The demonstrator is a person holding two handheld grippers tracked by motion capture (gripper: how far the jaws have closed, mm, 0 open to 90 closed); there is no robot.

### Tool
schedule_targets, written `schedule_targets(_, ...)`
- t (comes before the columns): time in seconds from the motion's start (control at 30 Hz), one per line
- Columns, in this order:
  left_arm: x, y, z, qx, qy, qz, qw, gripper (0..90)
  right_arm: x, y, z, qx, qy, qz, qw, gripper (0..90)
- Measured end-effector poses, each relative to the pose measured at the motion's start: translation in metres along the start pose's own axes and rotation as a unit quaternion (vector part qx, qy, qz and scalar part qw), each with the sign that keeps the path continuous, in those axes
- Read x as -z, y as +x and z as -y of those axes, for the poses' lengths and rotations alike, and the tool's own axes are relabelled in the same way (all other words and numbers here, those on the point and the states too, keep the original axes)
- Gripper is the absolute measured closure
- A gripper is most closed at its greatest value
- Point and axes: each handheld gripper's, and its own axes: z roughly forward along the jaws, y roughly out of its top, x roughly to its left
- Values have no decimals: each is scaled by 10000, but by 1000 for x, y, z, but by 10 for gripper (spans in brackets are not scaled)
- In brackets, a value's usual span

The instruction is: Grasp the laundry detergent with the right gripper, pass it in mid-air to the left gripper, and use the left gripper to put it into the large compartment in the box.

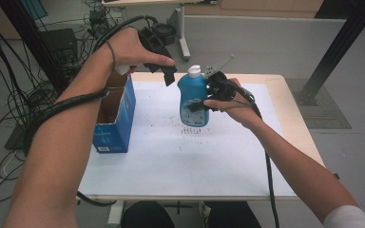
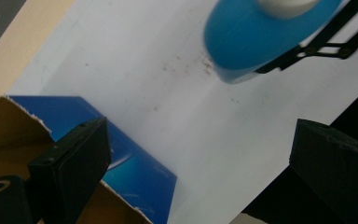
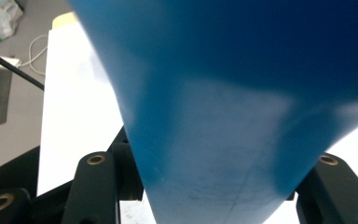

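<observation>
A blue bottle (image 1: 193, 95) with a white cap (image 1: 195, 71) hangs upright above the middle of the table, and my right gripper (image 1: 200, 102) is shut on its body from the right. In the right gripper view the blue bottle (image 3: 223, 107) sits wedged between the two black jaws of my right gripper (image 3: 214, 191). My left gripper (image 1: 170, 75) hovers just left of the cap, raised and pointing down. Its jaws stand wide apart in the left gripper view, where my left gripper (image 2: 200, 172) is open and holds nothing, with the bottle (image 2: 256, 42) seen from above beyond it.
An open blue cardboard box (image 1: 116, 114) stands at the table's left edge, also under the left jaw as the box (image 2: 135, 172). A white sheet (image 1: 171, 161) with small dark specks covers the wooden table. Cables (image 1: 9, 109) lie on the floor left; a black post (image 1: 335, 47) rises at the back right.
</observation>
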Motion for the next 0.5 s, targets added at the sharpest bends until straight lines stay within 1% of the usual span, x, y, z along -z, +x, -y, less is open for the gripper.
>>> schedule_targets(0.07, 0, -1, -1, -158, 17, -10, 9999, 59, -8, -3, -2, 44, 15, -43, 10000, 442)
schedule_targets(0.1, 1, -2, -3, -300, 25, -41, 9995, 60, -11, -4, -3, 66, 17, -86, 9999, 442)
schedule_targets(0.2, 3, -3, -6, -500, -9, 20, 9987, 61, -22, -7, -6, 187, 2, -244, 9995, 442)
schedule_targets(0.27, 5, -4, -8, -597, -4, 69, 9982, 60, -28, -6, -8, 293, -18, -346, 9990, 442)
schedule_targets(0.33, 4, -6, -9, -701, 58, 53, 9975, 60, -33, -5, -10, 371, -38, -437, 9983, 442)
schedule_targets(0.4, 3, -7, -9, -748, 118, 48, 9971, 60, -38, -3, -13, 507, -101, -551, 9971, 442)
schedule_targets(0.43, 2, -7, -9, -778, 143, 55, 9969, 60, -40, -3, -14, 539, -116, -593, 9967, 442)
schedule_targets(0.47, 1, -7, -9, -831, 159, 83, 9964, 60, -42, -1, -15, 586, -160, -650, 9960, 442)
schedule_targets(0.5, 0, -8, -9, -838, 173, 105, 9963, 60, -44, 0, -17, 651, -188, -693, 9953, 442)
